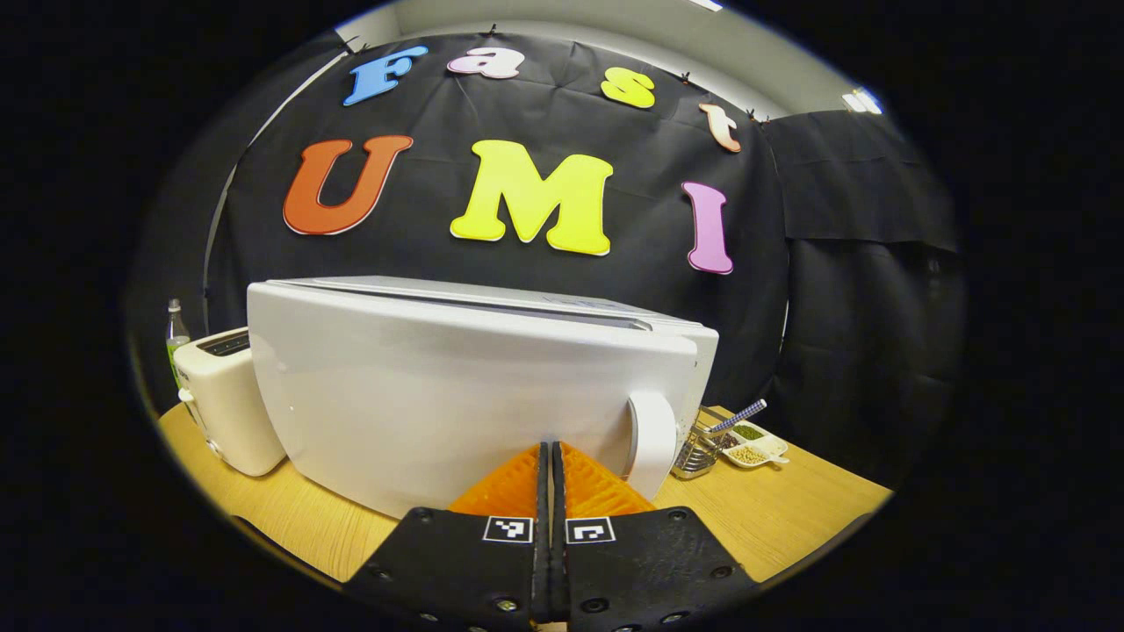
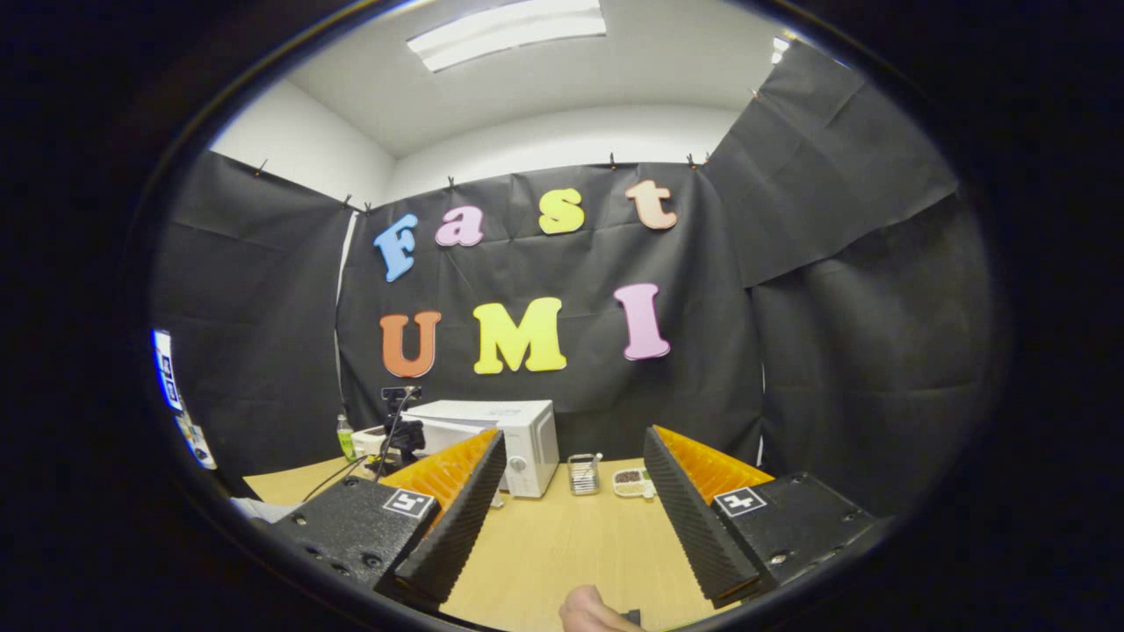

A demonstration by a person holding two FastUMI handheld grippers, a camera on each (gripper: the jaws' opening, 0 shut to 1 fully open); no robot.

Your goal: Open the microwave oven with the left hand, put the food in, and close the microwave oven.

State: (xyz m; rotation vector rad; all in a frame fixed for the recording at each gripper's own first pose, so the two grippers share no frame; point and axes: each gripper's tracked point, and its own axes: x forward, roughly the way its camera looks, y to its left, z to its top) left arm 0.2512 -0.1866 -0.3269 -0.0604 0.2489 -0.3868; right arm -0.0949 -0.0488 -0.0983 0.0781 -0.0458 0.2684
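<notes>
Left gripper (image 1: 551,456) clenched, fingers pressed together on nothing, tips just short of the microwave (image 1: 457,386) door at 12 o'clock. Toaster (image 1: 230,399) at 9 o'clock of the microwave, wire rack (image 1: 698,448) and snack dish (image 1: 755,443) at 3 o'clock. Right gripper (image 2: 571,465) released, jaws wide apart over the table (image 2: 562,544), microwave (image 2: 500,443) far off at 11 o'clock. Part of a hand (image 2: 593,612) at 6 o'clock. Food not made out.

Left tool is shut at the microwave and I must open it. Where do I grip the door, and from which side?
The microwave door has a flat, smooth face, so take its free upright edge, probably the one beside the round knob. Open the left tool and come from the front, fingers straddling that edge.
</notes>
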